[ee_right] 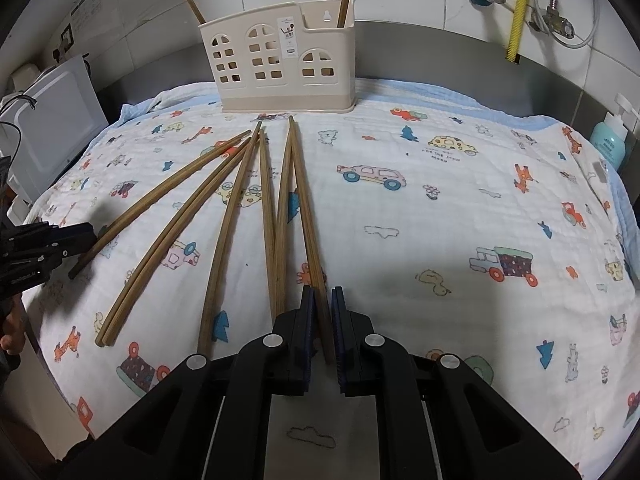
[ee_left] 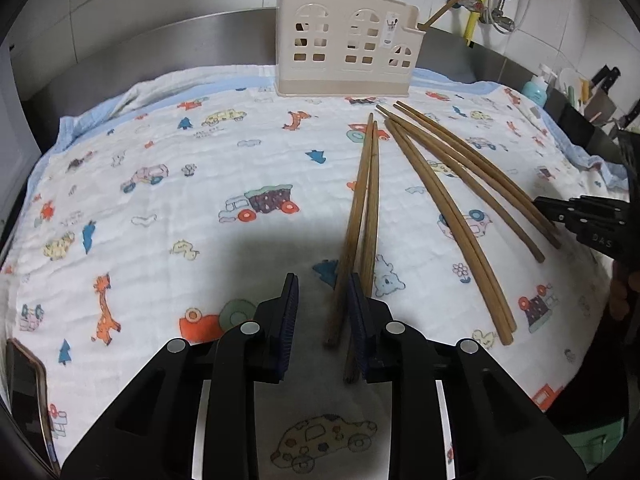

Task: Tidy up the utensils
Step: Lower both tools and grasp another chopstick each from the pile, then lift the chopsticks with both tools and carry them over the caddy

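The printed cloth [ee_right: 440, 240] covers the whole table, cartoon cars and giraffes all over it, and it is our landmark. At the cloth's far edge stands the cream utensil holder [ee_right: 286, 64], upright against the steel backsplash, with two chopsticks already poking out of it. Off the cloth's right edge — a teal soap bottle [ee_right: 608, 140]; off its left edge, a white appliance [ee_right: 52, 120]. On the tiled wall beyond the cloth run a yellow hose [ee_right: 520, 8] and valves.

Spread across the middle of the cloth, fanning toward the holder, lie the loose chopsticks [ee_right: 228, 236] — nothing stands between them and the holder.

The right gripper [ee_right: 323, 300] sits at the near side of the cloth, jaws nearly pressed together, pinching one chopstick [ee_right: 306, 216] by its thick end; the neighbouring sticks lie just beside it, touching in places.

The left gripper [ee_left: 322, 292] is low over the cloth's near-centre, jaws narrowed but apart; a pair of chopsticks [ee_left: 366, 200] lies against the right-hand jaw, one between the jaws, the other hidden behind the pad. I cannot tell whether the left-hand pad touches.
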The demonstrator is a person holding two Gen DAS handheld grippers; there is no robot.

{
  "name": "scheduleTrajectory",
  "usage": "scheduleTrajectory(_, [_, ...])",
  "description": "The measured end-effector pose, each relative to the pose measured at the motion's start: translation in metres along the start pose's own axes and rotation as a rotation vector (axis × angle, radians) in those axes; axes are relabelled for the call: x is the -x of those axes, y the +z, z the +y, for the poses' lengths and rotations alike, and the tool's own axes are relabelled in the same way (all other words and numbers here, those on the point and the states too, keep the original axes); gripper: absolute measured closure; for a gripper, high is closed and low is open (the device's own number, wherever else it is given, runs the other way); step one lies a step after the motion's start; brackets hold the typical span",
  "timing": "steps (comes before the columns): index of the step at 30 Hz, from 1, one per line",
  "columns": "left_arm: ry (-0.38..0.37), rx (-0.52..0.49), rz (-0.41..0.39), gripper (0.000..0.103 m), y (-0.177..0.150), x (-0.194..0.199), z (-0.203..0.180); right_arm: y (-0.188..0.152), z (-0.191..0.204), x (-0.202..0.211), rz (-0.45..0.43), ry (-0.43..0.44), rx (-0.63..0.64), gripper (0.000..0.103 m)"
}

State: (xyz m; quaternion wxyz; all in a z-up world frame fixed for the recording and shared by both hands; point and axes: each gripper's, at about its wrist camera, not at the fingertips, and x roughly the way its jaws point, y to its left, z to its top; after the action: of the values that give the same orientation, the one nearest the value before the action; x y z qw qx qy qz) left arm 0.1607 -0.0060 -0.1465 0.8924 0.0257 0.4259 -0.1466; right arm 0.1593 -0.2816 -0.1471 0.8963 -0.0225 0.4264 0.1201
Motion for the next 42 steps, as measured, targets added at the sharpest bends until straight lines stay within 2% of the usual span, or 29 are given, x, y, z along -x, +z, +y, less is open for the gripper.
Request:
scheduleTrajectory(7, [0.034, 0.033, -0.011, 0.079, 0.005, -0.003, 0.004, 0.000, -0.003, 0.000, -0.005, -0.001, -0.013, 0.094])
scheduleTrajectory(9, [0.028, 0.038, -0.011, 0.084, 0.005, -0.004, 0.002, 0.000, -0.004, 0.000, -0.006, 0.001, -0.018, 0.094])
scheduleTrajectory(11, [0.010, 0.021, -0.003, 0.084, 0.002, -0.006, -0.005, 0.000, -0.004, 0.000, -0.007, 0.004, -0.021, 0.094])
scheduleTrajectory(13, [0.041, -0.024, -0.014, 0.085, -0.001, -0.005, -0.013, 0.000, -0.003, 0.000, -0.007, 0.001, -0.014, 0.094])
scheduleTrajectory(17, [0.015, 0.001, -0.013, 0.085, -0.001, -0.005, -0.008, -0.001, -0.003, 0.000, -0.010, 0.003, -0.009, 0.094])
scheduleTrajectory(24, [0.016, 0.016, -0.018, 0.085, 0.001, -0.007, -0.008, -0.004, 0.000, 0.001, -0.024, -0.014, 0.010, 0.093])
scheduleTrajectory(27, [0.033, 0.011, -0.019, 0.090, 0.002, -0.007, -0.010, -0.004, 0.005, 0.001, -0.028, -0.039, 0.030, 0.094])
scheduleTrajectory(33, [0.004, 0.040, -0.018, 0.096, 0.006, -0.002, -0.005, -0.001, 0.007, 0.013, -0.056, -0.039, 0.021, 0.096])
scheduleTrajectory(36, [-0.055, 0.082, -0.047, 0.096, 0.008, 0.010, 0.001, 0.004, 0.011, 0.027, -0.087, -0.042, 0.029, 0.096])
scheduleTrajectory(42, [-0.079, 0.076, -0.122, 0.097, 0.015, 0.037, -0.003, 0.019, 0.019, 0.059, -0.156, -0.039, 0.041, 0.096])
